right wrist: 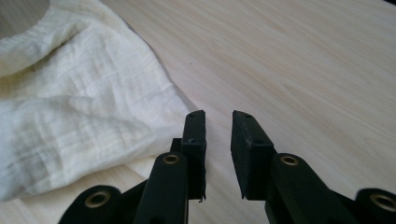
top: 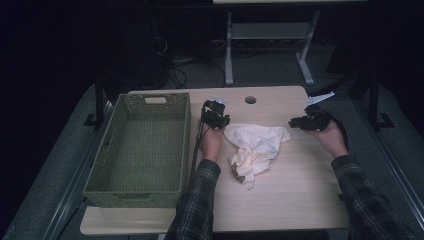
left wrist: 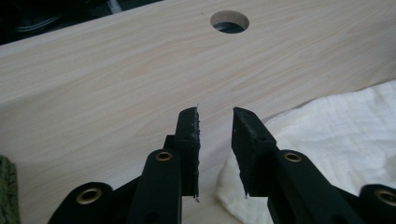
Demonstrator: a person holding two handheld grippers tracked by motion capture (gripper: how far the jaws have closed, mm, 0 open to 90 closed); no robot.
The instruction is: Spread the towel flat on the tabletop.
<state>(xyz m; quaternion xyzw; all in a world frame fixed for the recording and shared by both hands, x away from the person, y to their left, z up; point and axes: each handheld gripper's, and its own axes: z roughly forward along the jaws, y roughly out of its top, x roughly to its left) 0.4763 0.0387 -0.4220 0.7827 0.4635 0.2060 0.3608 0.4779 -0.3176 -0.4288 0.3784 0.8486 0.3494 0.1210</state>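
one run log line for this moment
left tool: open, empty | right tool: open, empty | cloth: crumpled between them | basket: empty

A pale wooden table (top: 280, 200) is seen under soft light, a round cable hole (top: 250, 100) cut near its far edge. Grey floor (top: 265, 65) is spread beyond it. A white-legged desk frame (top: 270, 35) is set farther back, and tangled cables (top: 172, 70) are left in deep shadow.

Both forearms reach forward in plaid sleeves, well apart. The left tongs (top: 216, 116) point away from the person, jaws parted with nothing between. The right tongs (top: 306, 121) point inward toward the left, jaws likewise parted and empty.
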